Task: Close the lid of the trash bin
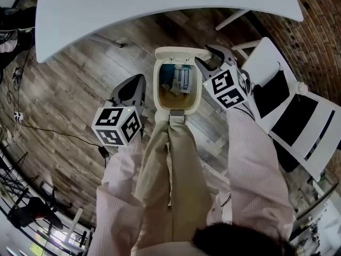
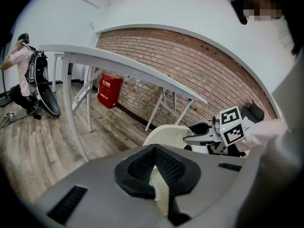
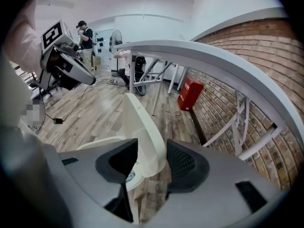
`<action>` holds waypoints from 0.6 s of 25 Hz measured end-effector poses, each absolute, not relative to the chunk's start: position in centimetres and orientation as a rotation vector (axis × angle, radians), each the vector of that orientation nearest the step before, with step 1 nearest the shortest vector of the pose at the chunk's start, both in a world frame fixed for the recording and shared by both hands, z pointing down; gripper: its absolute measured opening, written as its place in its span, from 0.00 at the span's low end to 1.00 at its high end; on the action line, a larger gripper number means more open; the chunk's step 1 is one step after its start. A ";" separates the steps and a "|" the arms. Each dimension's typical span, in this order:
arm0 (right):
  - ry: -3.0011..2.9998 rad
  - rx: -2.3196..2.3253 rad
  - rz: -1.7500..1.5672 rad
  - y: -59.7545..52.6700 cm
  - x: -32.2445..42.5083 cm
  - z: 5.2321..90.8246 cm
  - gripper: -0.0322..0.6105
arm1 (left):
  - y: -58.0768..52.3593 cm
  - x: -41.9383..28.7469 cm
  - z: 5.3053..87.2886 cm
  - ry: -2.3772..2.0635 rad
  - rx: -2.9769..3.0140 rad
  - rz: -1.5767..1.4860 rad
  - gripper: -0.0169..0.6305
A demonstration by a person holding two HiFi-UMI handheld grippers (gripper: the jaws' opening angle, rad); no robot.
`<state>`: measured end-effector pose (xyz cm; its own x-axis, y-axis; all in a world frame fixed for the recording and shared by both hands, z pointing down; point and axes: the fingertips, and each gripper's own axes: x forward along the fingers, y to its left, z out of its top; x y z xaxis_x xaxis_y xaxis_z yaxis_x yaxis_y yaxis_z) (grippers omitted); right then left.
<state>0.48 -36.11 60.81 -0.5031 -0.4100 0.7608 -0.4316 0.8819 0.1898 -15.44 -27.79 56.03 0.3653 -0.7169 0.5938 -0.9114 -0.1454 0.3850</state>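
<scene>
Standing on the wood floor (image 1: 80, 79) at the end of the person's leg (image 1: 178, 159), near the white table (image 1: 160, 4), the trash bin (image 1: 157, 89) has its lid (image 1: 181, 51) raised upright at its far side. The right gripper (image 1: 206, 55) reaches in from the bin's right, jaws moderately apart with the lid's edge between them. The left gripper (image 1: 137, 81) hangs left of the bin, clear of it, jaws pressed together on nothing.

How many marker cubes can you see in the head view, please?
2 cubes: one on the left gripper, left of the trash bin; one on the right gripper, right of it.
</scene>
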 end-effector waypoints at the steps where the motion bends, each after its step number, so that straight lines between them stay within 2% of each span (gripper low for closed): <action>1: -2.163 0.599 0.024 -36.1 0.3 60.9 0.33 | -27.8 -15.4 56.1 -1.408 1.921 0.350 0.01; 15: -2.166 0.646 0.026 -33.8 0.6 61.0 0.33 | -25.8 -14.6 56.8 -1.383 1.927 0.361 0.01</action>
